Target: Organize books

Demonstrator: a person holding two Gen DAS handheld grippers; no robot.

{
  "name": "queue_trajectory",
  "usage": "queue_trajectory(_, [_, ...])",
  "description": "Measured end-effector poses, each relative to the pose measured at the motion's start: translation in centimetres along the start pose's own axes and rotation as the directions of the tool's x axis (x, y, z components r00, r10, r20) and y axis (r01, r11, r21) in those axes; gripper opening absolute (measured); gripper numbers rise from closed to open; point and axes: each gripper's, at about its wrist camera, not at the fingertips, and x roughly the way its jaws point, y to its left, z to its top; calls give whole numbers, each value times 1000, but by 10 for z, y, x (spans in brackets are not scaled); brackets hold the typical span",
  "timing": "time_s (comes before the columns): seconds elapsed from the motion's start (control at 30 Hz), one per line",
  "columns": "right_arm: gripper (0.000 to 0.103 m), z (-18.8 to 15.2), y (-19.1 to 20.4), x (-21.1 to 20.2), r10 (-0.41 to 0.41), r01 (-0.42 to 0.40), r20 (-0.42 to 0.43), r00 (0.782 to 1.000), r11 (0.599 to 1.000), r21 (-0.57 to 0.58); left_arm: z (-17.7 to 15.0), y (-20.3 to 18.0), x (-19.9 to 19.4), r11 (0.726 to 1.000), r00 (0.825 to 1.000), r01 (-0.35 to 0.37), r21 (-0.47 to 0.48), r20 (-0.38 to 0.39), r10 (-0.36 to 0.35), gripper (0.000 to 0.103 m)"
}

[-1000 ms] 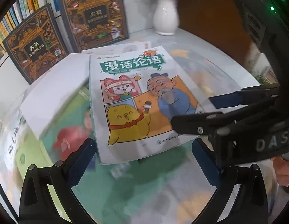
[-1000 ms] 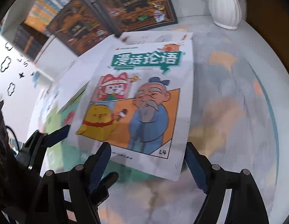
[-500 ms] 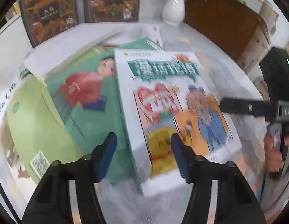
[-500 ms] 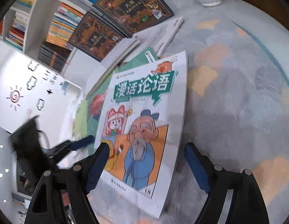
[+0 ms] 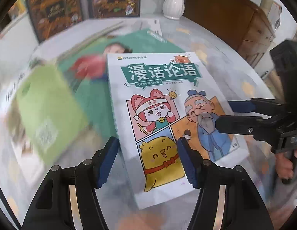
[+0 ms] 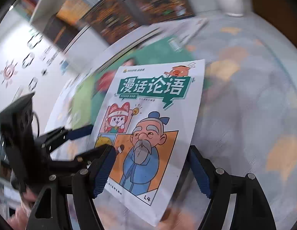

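A thin white comic book (image 5: 167, 118) with a cartoon cover lies flat on a patterned table (image 5: 221, 44), overlapping a green book (image 5: 94, 95) to its left. The left gripper (image 5: 146, 161) hovers over its near left part, jaws about half open after closing then widening slightly, gripping nothing; the right gripper (image 6: 151, 169) straddles its near right edge, jaws wide but narrowing, also gripping nothing. The book looks light, floppy and glossy, so it probably bends and slides; pinching the near edge or right-hand side seems best.
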Motion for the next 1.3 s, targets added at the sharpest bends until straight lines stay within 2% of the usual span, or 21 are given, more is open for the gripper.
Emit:
queue_trajectory(0.07, [76,-11,15,6,55,-56,-39,998,998,-30,-24,16,-18,998,999,35,-55,-15,-36,60])
queue_trajectory(0.13, [76,-21,34,16,114,-120,-89,989,991,-64,-50,32,-36,994,999,42,-101,0,-42,60])
queue_trajectory(0.23, [76,-32,62,33,210,-229,-157,965,967,-113,-87,58,-57,989,1000,-9,-149,12,11,60])
queue_trajectory(0.3, [75,-32,78,51,265,-292,-198,944,948,-127,-103,81,-59,981,999,-32,-189,-25,28,61])
queue_trajectory(0.33, [75,-30,84,57,258,-291,-206,944,946,-147,-107,91,-60,977,1000,-15,-212,-24,10,62])
queue_trajectory(0.37, [71,-26,88,61,239,-274,-207,949,948,-163,-110,105,-63,970,1000,22,-242,3,-22,50])
queue_trajectory(0.4, [69,-21,88,63,230,-266,-215,949,951,-158,-112,121,-66,960,999,41,-278,27,-35,47])
queue_trajectory(0.43, [64,-19,85,65,233,-269,-223,947,952,-145,-110,131,-65,953,998,59,-298,30,-53,47])
queue_trajectory(0.5, [52,-16,74,67,253,-287,-235,938,950,-123,-110,152,-63,926,990,143,-349,47,-135,42])
queue_trajectory(0.57, [49,-11,61,72,321,-346,-245,915,936,-65,-109,166,-60,900,978,209,-382,71,-197,39])
queue_trajectory(0.63, [46,-8,56,76,357,-375,-251,900,926,-28,-104,166,-58,909,979,205,-363,69,-193,40])
queue_trajectory(0.7, [41,-5,56,79,347,-367,-252,903,929,-39,-99,158,-55,932,986,168,-320,67,-155,42])
queue_trajectory(0.77, [40,-5,57,78,340,-365,-236,911,928,-75,-98,152,-54,941,988,151,-302,81,-133,43])
queue_trajectory(0.9, [40,-8,60,75,320,-344,-195,927,933,-105,-102,158,-54,929,983,168,-329,132,-131,42])
queue_trajectory(0.97, [40,-10,65,72,301,-327,-182,936,935,-136,-102,158,-55,937,982,151,-316,153,-107,43])
queue_trajectory(1.07, [40,-7,67,73,294,-319,-179,939,939,-131,-103,160,-56,925,978,159,-344,182,-100,42])
queue_trajectory(1.2, [40,-2,65,78,325,-341,-157,933,935,-92,-99,160,-54,922,979,162,-351,176,-104,42])
queue_trajectory(1.3, [39,2,73,80,304,-321,-146,941,941,-104,-97,158,-53,928,982,141,-345,164,-88,43])
